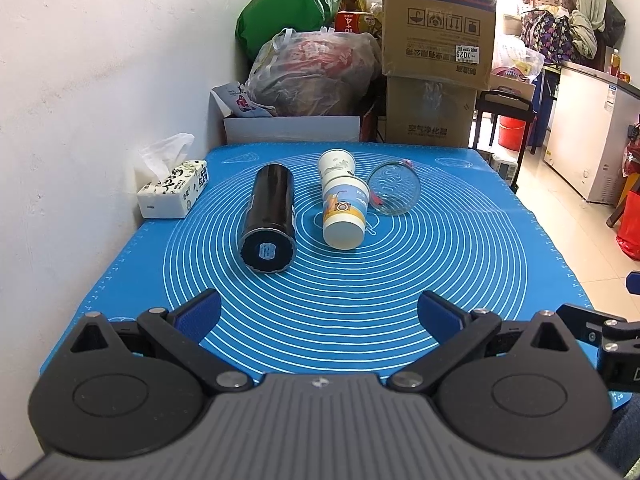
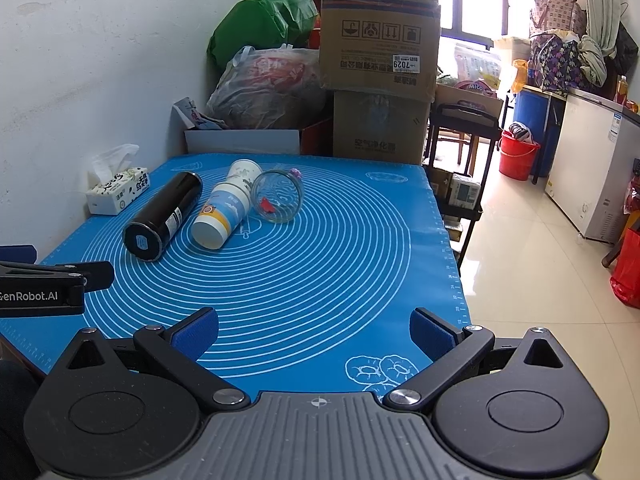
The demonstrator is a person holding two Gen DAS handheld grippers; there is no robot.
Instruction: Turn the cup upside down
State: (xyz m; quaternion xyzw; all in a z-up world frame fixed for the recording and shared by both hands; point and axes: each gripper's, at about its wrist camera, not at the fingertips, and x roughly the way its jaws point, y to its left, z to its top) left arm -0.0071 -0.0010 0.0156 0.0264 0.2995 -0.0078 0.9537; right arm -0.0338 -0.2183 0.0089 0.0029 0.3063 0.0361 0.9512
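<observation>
Three cups lie on their sides on the blue mat. A black tumbler lies at the left, its base toward me; it also shows in the right wrist view. A stack of white paper cups lies in the middle, also seen in the right wrist view. A clear glass cup lies at the right, touching the paper cups; it shows in the right wrist view. My left gripper is open and empty, well short of the cups. My right gripper is open and empty near the mat's front edge.
A tissue box sits by the white wall at the left. Cardboard boxes and plastic bags are piled behind the table. The table's right edge drops to a tiled floor. A black cart stands beside the table.
</observation>
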